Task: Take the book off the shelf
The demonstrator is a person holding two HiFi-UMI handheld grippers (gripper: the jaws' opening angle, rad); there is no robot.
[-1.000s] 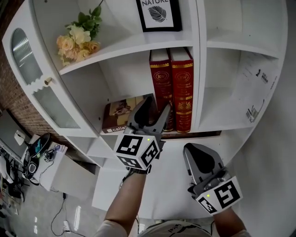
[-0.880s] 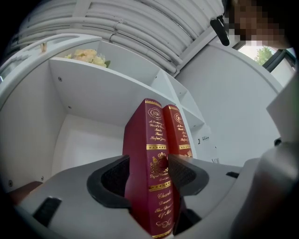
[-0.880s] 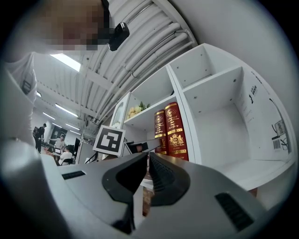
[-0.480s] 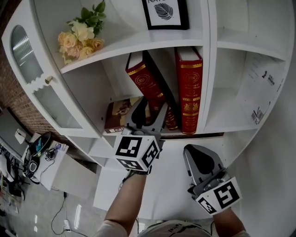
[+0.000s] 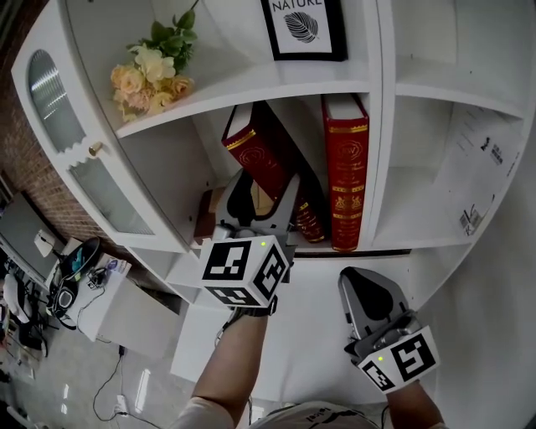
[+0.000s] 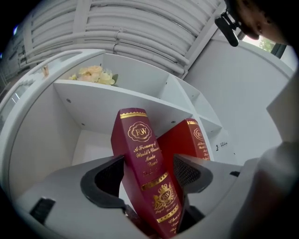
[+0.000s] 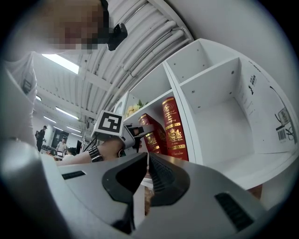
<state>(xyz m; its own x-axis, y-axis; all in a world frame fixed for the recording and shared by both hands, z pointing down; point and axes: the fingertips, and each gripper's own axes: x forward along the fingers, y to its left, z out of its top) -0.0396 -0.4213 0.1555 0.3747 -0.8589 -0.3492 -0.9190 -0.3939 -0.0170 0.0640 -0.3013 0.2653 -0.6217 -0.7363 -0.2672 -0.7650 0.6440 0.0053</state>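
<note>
Nearest the person, the right gripper (image 5: 366, 286) hangs low in front of the white shelf unit (image 5: 251, 90), its jaws closed together on nothing. Further up, the left gripper (image 5: 264, 191) reaches into the middle compartment. Its jaws have just been opening and stand wide, with the dark red book (image 5: 258, 151) loose between them. That book leans left, its top tipped away from the upright red book (image 5: 346, 167) beside it. Above sit flowers (image 5: 151, 71) and a framed print (image 5: 303, 25).
</note>
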